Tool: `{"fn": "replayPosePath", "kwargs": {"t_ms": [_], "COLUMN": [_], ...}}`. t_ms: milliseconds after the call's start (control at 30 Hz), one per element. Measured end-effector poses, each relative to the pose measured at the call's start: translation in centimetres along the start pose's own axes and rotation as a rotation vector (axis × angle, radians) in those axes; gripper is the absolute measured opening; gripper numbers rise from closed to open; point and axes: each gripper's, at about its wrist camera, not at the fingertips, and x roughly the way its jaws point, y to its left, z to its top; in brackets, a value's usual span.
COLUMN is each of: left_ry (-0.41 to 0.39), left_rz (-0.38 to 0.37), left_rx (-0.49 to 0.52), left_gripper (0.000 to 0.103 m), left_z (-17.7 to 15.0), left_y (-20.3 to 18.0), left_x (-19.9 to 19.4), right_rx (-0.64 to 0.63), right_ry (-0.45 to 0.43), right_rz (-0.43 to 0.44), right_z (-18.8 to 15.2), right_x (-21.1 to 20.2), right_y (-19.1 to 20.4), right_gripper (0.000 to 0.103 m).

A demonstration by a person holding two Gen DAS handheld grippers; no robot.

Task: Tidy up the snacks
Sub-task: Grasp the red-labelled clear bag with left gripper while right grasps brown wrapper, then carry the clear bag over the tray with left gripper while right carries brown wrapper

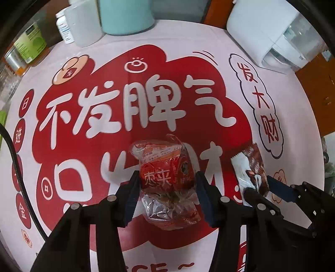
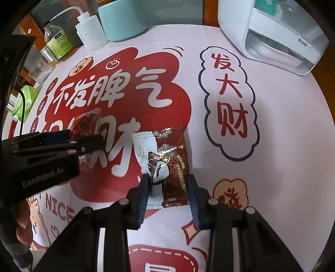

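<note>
A red snack packet with a clear crinkled end lies on the printed red-and-white tablecloth. My left gripper points down over it, and both blue pads press its sides. To its right lies a brown-and-white snack packet with a snowflake pattern, and my right gripper is shut on its lower half. The left wrist view shows the brown packet with the right gripper on it. The right wrist view shows the left gripper partly covering the red packet.
Along the table's far edge stand a teal container, a white squeeze bottle, a green-labelled bottle and a white appliance. A green tissue pack sits at the left edge.
</note>
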Motion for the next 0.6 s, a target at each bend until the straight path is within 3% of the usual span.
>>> {"fn": "replayPosePath", "kwargs": {"t_ms": [233, 600], "left_ry": [-0.026, -0.109], "left_rz": [0.015, -0.038], "left_rx": [0.021, 0.076], "left_gripper": [0.05, 0.05], "left_z": [-1.5, -7.9], "left_y": [0.6, -0.8], "left_x": [-3.3, -15.1], "right_rx": [-0.016, -0.019], "right_ry": [-0.03, -0.147], "right_rz": [0.021, 0.079], "right_z": [-1.8, -6.5], "right_x": [-3.0, -12.4], "right_y": [0.2, 0.6], "right_gripper": [0.035, 0.034]}}
